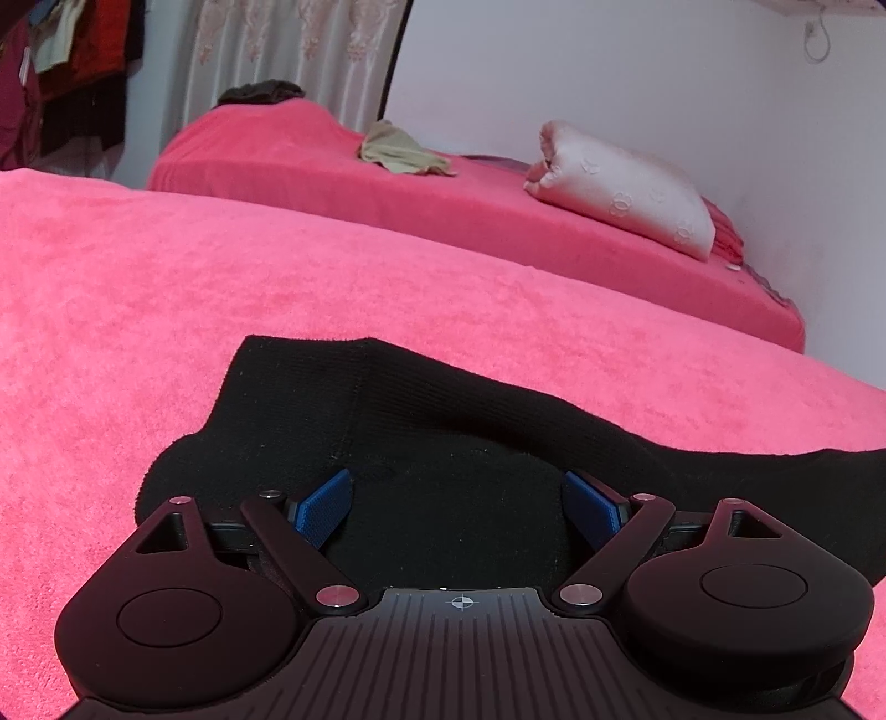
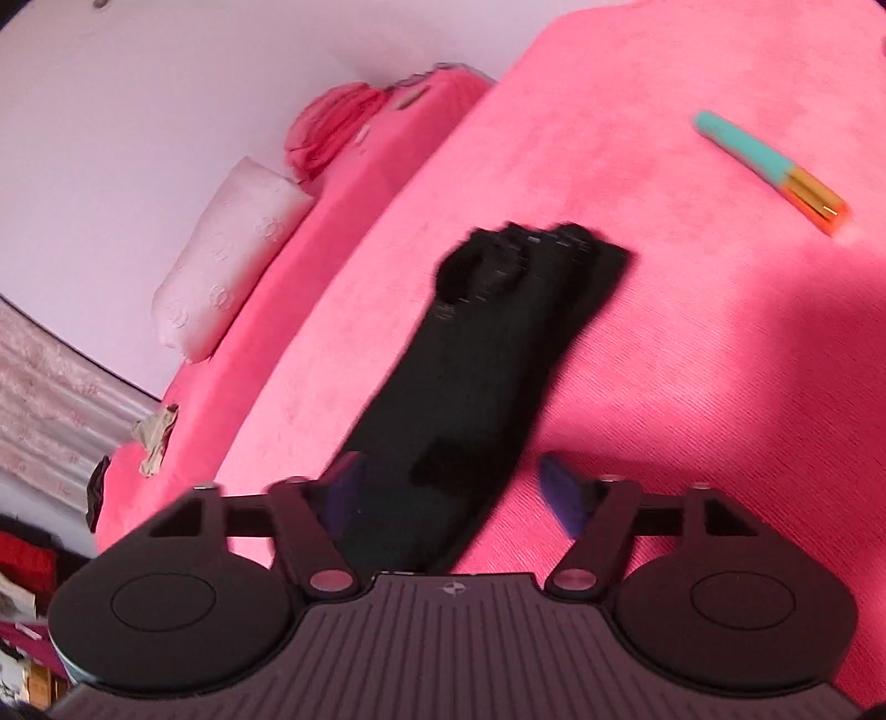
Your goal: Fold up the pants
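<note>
Nearest my left camera: left gripper [image 1: 457, 507], jaws spread wide, blue pads [image 1: 324, 512] apart with black cloth lying between and below them. I cannot see the pads pressing on the cloth, so I log no grip on this side.

Right gripper [image 2: 451, 493] likewise stands wide open. Its left pad [image 2: 346, 493] overlaps the near end of the pants in the picture; its right pad [image 2: 562, 493] sits over bare cover. Nothing is clamped. Frame is motion-blurred.

Pants [image 2: 487, 354]: black, lying flat on the pink cover [image 2: 664, 360] of the near bed, folded into a long narrow strip. In the right view the long axis runs from the gripper away toward upper right; the far end is squared off with a ragged, layered edge. In the left view the pants [image 1: 398, 421] spread across the frame, one squared end toward upper left, the rest trailing off to the right edge.

Containers: none in view; everything lies loose on bedding.

Other items: a teal and orange stick [image 2: 772, 169] on the cover, well apart from the pants, upper right. A second pink bed [image 1: 443, 216] behind, bearing a white pillow [image 1: 620, 188] and a crumpled beige cloth [image 1: 401, 150]. Curtain [image 1: 288, 50] and white wall [image 1: 637, 72] beyond.
</note>
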`<state>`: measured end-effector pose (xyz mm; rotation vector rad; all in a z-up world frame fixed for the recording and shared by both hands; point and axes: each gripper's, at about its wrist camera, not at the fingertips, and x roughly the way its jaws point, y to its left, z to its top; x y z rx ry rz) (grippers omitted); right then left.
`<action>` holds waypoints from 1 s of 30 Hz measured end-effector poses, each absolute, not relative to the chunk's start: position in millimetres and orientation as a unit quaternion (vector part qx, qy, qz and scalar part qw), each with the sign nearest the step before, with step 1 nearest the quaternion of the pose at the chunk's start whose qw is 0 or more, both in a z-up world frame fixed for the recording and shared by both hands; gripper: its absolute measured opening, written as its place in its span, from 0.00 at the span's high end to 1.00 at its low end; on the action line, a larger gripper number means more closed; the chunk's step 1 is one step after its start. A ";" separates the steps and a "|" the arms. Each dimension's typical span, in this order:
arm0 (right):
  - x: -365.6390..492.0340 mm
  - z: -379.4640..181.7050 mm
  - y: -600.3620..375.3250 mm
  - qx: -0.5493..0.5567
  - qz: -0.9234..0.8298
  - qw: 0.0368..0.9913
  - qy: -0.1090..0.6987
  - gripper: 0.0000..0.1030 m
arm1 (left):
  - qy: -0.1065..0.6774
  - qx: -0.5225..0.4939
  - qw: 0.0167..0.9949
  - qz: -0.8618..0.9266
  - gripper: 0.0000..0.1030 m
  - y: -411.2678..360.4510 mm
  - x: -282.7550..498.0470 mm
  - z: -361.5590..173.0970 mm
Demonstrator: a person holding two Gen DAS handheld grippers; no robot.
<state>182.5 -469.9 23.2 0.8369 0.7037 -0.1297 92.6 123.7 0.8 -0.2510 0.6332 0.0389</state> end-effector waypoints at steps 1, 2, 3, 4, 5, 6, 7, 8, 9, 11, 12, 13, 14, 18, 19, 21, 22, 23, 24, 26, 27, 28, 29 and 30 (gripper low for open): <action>187.8 22.3 -468.0 0.390 -0.061 0.857 0.331 0.26 | 0.310 -0.122 0.943 0.019 0.00 123.5 92.5 0.6; 191.0 19.9 -469.3 0.388 -0.058 0.860 0.325 0.26 | 0.310 -0.122 0.943 0.020 0.00 123.2 92.5 0.5; 193.0 18.0 -467.5 0.391 -0.054 0.863 0.316 0.26 | 0.310 -0.121 0.943 0.020 0.00 122.5 92.7 0.2; 191.8 19.3 -469.2 0.394 -0.048 0.865 0.307 0.26 | 0.310 -0.120 0.943 0.021 0.00 122.0 92.8 0.1; 192.3 16.7 -470.6 0.397 -0.044 0.867 0.297 0.27 | 0.311 -0.118 0.943 0.023 0.00 121.2 92.8 0.0; 192.1 15.4 -470.9 0.395 -0.041 0.870 0.291 0.29 | 0.311 -0.115 0.943 0.024 0.00 119.9 92.9 -0.1; 194.0 13.6 -469.7 0.391 -0.043 0.873 0.288 0.34 | 0.311 -0.112 0.943 0.026 0.00 118.5 93.1 -0.2; 192.1 13.3 -467.3 0.381 -0.048 0.878 0.286 0.43 | 0.311 -0.108 0.944 0.028 0.00 117.3 93.1 -0.3; 191.6 13.1 -463.4 0.365 -0.052 0.884 0.287 0.49 | 0.312 -0.105 0.944 0.029 0.00 116.3 93.2 -0.4; 190.9 13.1 -454.9 0.333 -0.054 0.893 0.296 0.76 | 0.313 -0.098 0.944 0.032 0.00 114.3 93.7 -0.7; 189.0 13.3 -450.5 0.323 -0.059 0.899 0.291 0.77 | 0.314 -0.096 0.944 0.033 0.00 113.8 93.9 -0.8; 187.8 15.7 -445.1 0.306 -0.064 0.905 0.288 0.79 | 0.314 -0.093 0.944 0.033 0.00 113.3 94.2 -0.9; 187.8 18.2 -439.2 0.289 -0.071 0.911 0.286 0.80 | 0.315 -0.091 0.944 0.034 0.00 112.7 94.6 -1.0; 183.6 41.1 -404.4 0.188 -0.091 0.944 0.257 0.81 | 0.317 -0.084 0.944 0.036 0.00 111.3 94.9 -0.8; 180.5 48.5 -392.7 0.159 -0.090 0.952 0.246 0.81 | 0.316 -0.084 0.944 0.036 0.00 111.3 95.0 -0.8; 172.9 62.9 -363.7 0.095 -0.083 0.967 0.220 0.81 | 0.316 -0.084 0.944 0.036 0.00 111.9 94.9 -0.7; 167.9 69.1 -345.7 0.057 -0.076 0.975 0.203 0.81 | 0.317 -0.083 0.944 0.036 0.00 111.8 95.1 -0.8; 161.5 74.4 -325.8 0.015 -0.066 0.980 0.185 0.81 | 0.317 -0.082 0.944 0.037 0.00 111.8 95.0 -0.7; 154.7 78.3 -303.2 -0.030 -0.054 0.984 0.168 0.81 | 0.317 -0.081 0.944 0.038 0.00 110.9 95.3 -0.2; 139.6 78.5 -252.7 -0.129 -0.028 0.982 0.133 0.81 | 0.317 -0.078 0.944 0.040 0.00 110.3 94.9 0.7; 130.8 74.1 -224.6 -0.183 -0.013 0.976 0.115 0.81 | 0.316 -0.076 0.945 0.042 0.00 110.3 94.1 1.9; 121.5 66.5 -197.1 -0.231 0.005 0.968 0.098 0.81 | 0.313 -0.075 0.946 0.045 0.00 109.9 92.8 3.5; 111.8 56.2 -169.9 -0.277 0.027 0.957 0.086 0.81 | 0.309 -0.074 0.947 0.047 0.00 109.5 91.1 5.0; 103.7 45.0 -144.9 -0.314 0.048 0.945 0.080 0.81 | 0.307 -0.076 0.948 0.047 0.00 109.7 89.4 6.5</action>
